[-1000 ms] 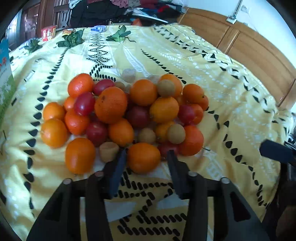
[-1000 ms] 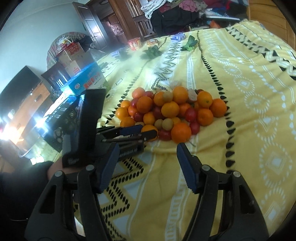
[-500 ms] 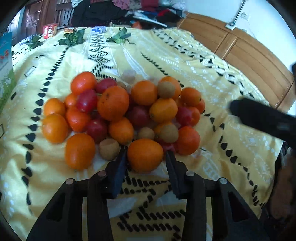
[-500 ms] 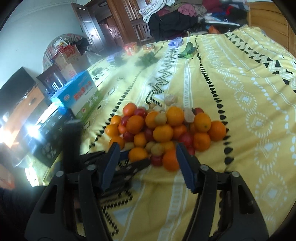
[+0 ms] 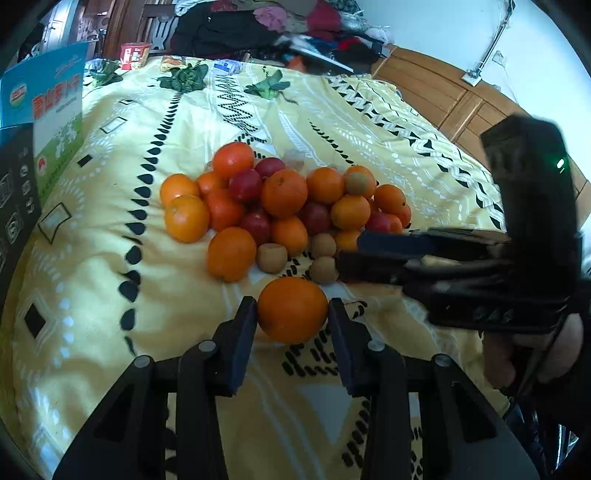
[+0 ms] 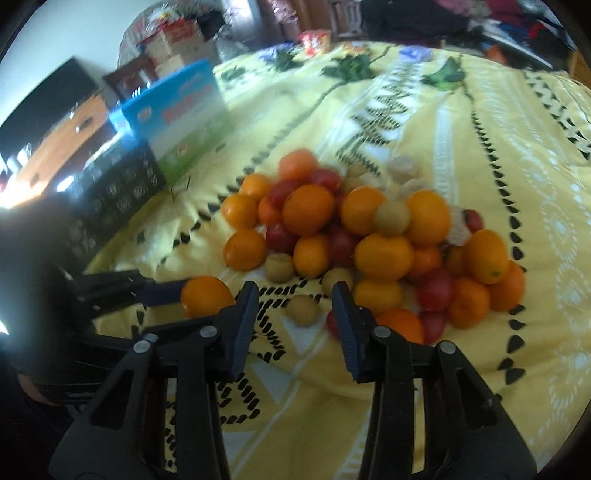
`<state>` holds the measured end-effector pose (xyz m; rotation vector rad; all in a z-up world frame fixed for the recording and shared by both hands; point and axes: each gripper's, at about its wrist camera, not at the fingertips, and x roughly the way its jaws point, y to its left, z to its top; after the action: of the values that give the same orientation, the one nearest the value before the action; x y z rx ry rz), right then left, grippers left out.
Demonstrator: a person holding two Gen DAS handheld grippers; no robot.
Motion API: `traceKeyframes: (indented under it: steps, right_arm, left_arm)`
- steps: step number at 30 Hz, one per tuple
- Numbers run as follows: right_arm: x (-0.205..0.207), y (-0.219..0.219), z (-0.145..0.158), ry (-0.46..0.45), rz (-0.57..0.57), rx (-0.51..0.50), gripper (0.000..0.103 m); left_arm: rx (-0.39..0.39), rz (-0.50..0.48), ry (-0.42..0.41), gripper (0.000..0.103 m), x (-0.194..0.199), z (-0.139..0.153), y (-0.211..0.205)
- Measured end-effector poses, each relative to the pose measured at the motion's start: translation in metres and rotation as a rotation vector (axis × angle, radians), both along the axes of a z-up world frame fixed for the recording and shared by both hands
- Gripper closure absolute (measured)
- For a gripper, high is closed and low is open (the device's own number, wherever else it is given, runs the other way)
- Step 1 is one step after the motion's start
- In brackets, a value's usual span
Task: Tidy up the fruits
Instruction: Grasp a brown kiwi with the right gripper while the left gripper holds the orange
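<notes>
My left gripper [image 5: 291,312] has pulled an orange [image 5: 291,309] clear of the fruit pile [image 5: 284,206], jaws clamped on it. My right gripper [image 6: 295,308] is closing around a small brown fruit [image 6: 303,309] on the bedspread [image 6: 498,166], not yet touching.

My bedroom, bright with daylight

A yellow patterned bedspread [image 5: 155,122] covers the bed before me. At two o'clock a wooden headboard [image 5: 439,99] runs under a white wall [image 5: 436,29]; at twelve, clothes [image 5: 280,22] heap on a dark wooden chair [image 5: 155,26]. At ten, a blue-and-white carton [image 6: 181,114] stands beside a black box [image 6: 110,199], cardboard boxes [image 6: 173,40] behind.
</notes>
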<state>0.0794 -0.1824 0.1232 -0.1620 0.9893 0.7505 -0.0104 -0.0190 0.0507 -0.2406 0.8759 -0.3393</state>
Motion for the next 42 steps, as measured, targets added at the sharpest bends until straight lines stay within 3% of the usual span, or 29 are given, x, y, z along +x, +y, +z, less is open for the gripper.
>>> traceKeyframes:
  steps: [13,16,18,27,30,38,42]
  right_arm:
    - [0.001,0.021,-0.029,-0.049,0.079,-0.149,0.063]
    - [-0.002,0.022,-0.029,-0.084,0.066,-0.181,0.073]
    - [-0.003,0.017,-0.026,-0.088,0.041,-0.173,0.085]
    - [-0.03,0.012,0.028,-0.154,0.01,-0.037,0.088]
    - [-0.033,0.015,0.029,-0.162,0.013,-0.06,0.088]
    - [-0.006,-0.001,-0.014,0.116,-0.051,0.011,0.088]
    - [0.002,0.002,-0.027,0.186,-0.095,-0.053,0.088]
  left_arm:
    - [-0.016,0.027,-0.006,0.063,-0.009,0.004,0.012]
    - [-0.015,0.033,-0.011,0.063,-0.008,0.007,0.012]
    - [-0.012,0.035,-0.016,0.063,-0.009,0.01,0.012]
    - [0.019,0.076,-0.076,0.063,-0.022,0.042,0.028]
    - [0.027,0.1,-0.078,0.063,-0.03,0.047,0.037]
    - [0.008,0.115,-0.044,0.063,-0.04,0.039,0.048]
    - [-0.011,0.109,-0.043,0.063,-0.034,0.036,0.048]
